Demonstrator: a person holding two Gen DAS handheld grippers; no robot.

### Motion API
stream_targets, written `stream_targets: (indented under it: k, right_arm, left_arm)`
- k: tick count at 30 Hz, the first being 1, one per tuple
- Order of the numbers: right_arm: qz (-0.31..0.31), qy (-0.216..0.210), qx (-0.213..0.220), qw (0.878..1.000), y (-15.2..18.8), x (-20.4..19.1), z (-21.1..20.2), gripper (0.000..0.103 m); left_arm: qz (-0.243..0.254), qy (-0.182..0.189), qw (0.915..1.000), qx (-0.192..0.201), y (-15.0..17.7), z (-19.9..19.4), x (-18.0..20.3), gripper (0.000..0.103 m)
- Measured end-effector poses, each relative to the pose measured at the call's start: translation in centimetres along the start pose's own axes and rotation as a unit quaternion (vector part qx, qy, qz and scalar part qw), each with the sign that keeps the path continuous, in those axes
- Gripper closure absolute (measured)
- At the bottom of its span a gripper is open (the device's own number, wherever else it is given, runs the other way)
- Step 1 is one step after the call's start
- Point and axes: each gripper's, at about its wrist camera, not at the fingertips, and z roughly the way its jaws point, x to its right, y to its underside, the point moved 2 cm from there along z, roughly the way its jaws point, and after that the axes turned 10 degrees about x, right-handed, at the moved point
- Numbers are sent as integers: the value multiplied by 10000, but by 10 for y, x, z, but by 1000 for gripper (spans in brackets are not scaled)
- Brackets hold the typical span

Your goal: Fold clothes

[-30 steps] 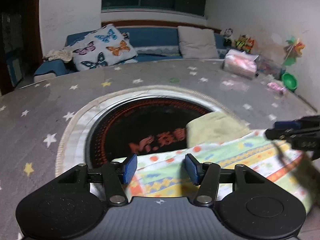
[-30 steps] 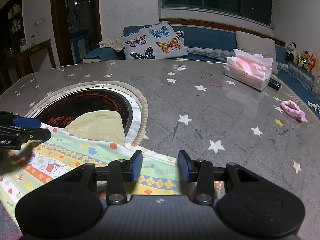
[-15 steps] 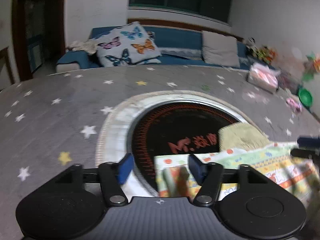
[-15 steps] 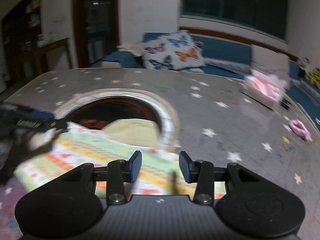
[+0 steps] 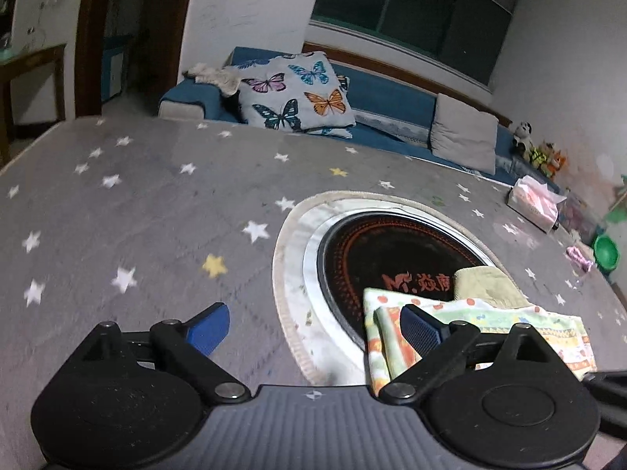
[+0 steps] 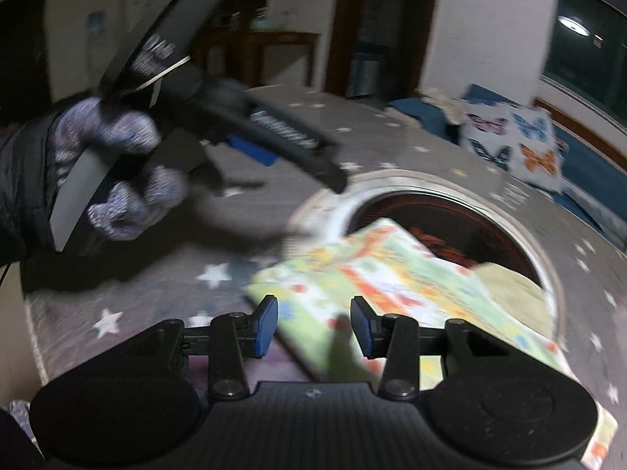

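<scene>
- Left wrist view: my left gripper (image 5: 313, 327) is opening wide with nothing between the pads, above the grey star-printed table cover (image 5: 137, 203)
- The folded multicoloured patterned cloth (image 5: 482, 327) lies flat on the rim of the round black inset cooktop (image 5: 392, 250), its long axis running off to the right, a yellow-green cloth (image 5: 486, 286) behind it
- A butterfly-print cushion (image 5: 298, 94) and pink tissue box (image 5: 533, 203) sit beyond
- Right wrist view: my right gripper (image 6: 313, 325) is partly open, gripping nothing, the cloth's near corner beneath it
- A gloved hand (image 6: 113, 172) holds the other gripper, upper left, blurred
</scene>
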Motion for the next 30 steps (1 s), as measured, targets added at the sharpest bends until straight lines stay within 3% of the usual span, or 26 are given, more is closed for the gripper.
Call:
stream_targets:
  k: [6,12,22,26,28,30]
  right_arm:
    - [-401,171,-206,9988,5,-22,23,64]
    - [-206,304,-57,9993,0,-18,17,87]
    - [379,378,483,9974,-14,7,-24,92]
    - [445,343,571,9968,-13,9,-33,92]
    - [453,291,573,9969,-11,8,-34,92]
    - [442,227,567,9972,-8,6,-35,92]
  left_arm:
    - [-503,275,9983,-140,10,-7,-7,8]
    - [-1119,601,9913,-343,17,-6,-7,9]
    - [-2286,1158,9641,-695,24,4,4,10]
    - [-2700,1405,9483,-901,33,13,11,26]
    - [-2752,1476,9448,-993,38,18,16,51]
    - [-2777,1514,9425,-1074,41,22,19,69]
